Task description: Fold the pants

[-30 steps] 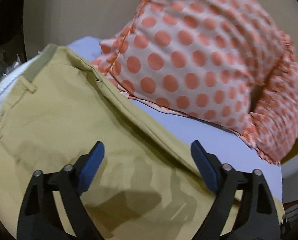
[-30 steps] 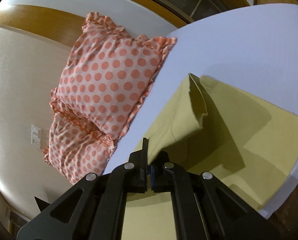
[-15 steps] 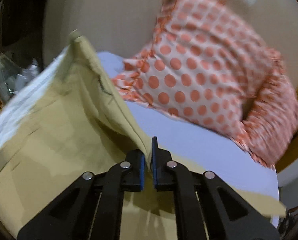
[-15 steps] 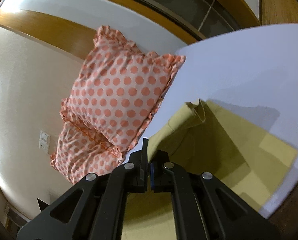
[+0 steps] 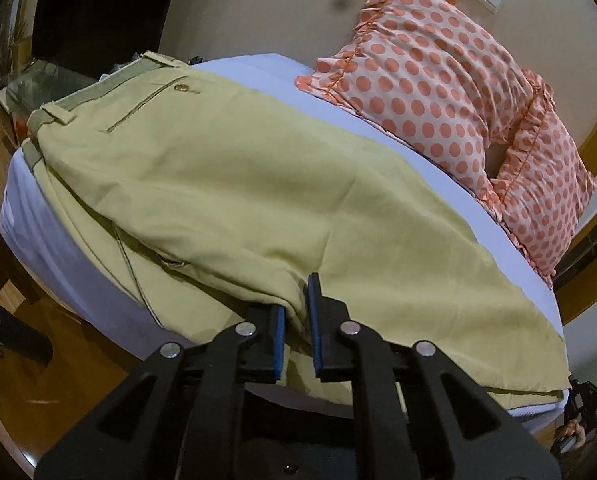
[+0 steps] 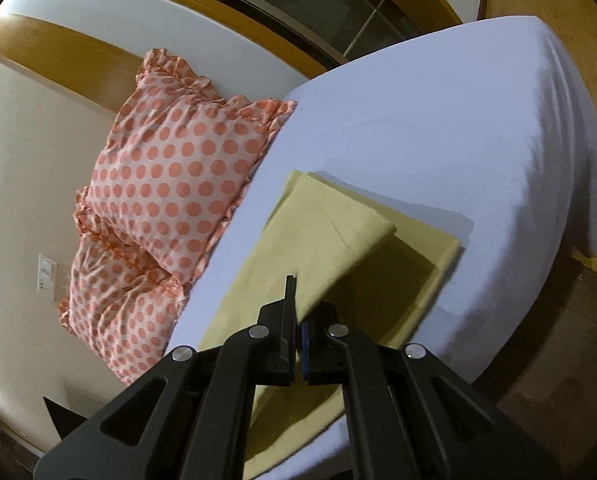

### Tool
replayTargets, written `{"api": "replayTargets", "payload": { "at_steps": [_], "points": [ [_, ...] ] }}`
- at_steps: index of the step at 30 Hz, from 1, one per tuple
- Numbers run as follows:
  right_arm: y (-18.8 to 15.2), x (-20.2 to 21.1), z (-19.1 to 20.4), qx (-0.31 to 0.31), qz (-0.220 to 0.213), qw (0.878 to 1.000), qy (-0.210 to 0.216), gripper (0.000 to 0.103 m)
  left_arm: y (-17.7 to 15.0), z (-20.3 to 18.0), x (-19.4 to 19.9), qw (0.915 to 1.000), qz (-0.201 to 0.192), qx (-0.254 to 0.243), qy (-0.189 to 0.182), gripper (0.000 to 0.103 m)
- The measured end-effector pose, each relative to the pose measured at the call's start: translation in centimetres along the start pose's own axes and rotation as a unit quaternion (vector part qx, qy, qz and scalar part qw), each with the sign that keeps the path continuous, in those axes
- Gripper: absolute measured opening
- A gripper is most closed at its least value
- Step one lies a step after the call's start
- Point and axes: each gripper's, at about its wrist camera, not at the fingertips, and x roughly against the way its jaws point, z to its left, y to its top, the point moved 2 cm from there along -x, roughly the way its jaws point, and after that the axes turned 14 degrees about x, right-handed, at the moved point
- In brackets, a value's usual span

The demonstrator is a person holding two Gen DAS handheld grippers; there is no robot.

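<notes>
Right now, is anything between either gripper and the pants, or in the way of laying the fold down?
Nothing visible. The left gripper and right gripper are each shut on the pants. The polka-dot pillows lie beside the pants, apart from them on the bed sheet.

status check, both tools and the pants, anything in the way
Left tool shut on khaki pants. Right tool shut on the leg end, one leg lapped over the other. Polka-dot pillows beside the pants, clear of the fold.
</notes>
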Motion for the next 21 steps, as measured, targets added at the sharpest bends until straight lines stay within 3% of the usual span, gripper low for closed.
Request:
{"api": "replayTargets", "payload": {
  "at_steps": [11, 12, 14, 15, 17, 21],
  "points": [
    [-0.7, 1.2, -0.6, 0.022, 0.008, 0.999, -0.043, 0.002, -1.5, 0.6, 1.1, 0.9993, -0.002, -0.037, -0.008, 0.011],
    [-0.7, 1.5, -0.5, 0.027, 0.006, 0.998, -0.052, 0.007, -1.6, 0.6, 1.2, 0.9991, -0.003, -0.042, -0.007, 0.013],
    [-0.3, 2.9, -0.4, 0.039, -0.024, 0.996, -0.081, 0.032, -1.8, 0.6, 1.5, 0.9987, -0.005, -0.050, -0.012, 0.015],
    [-0.1, 3.6, -0.5, 0.047, -0.044, 0.993, -0.098, 0.051, -1.9, 0.6, 1.7, 0.9983, -0.005, -0.055, -0.017, 0.017],
    [0.4, 4.6, -0.8, 0.065, -0.080, 0.985, -0.137, 0.053, -2.5, 0.5, 2.5, 0.9970, -0.013, -0.072, -0.022, 0.028],
    [0.2, 3.5, -2.8, 0.057, -0.057, 0.983, -0.163, 0.051, -4.0, 0.5, 3.8, 0.9943, -0.028, -0.099, -0.026, 0.043]
  ]
}}
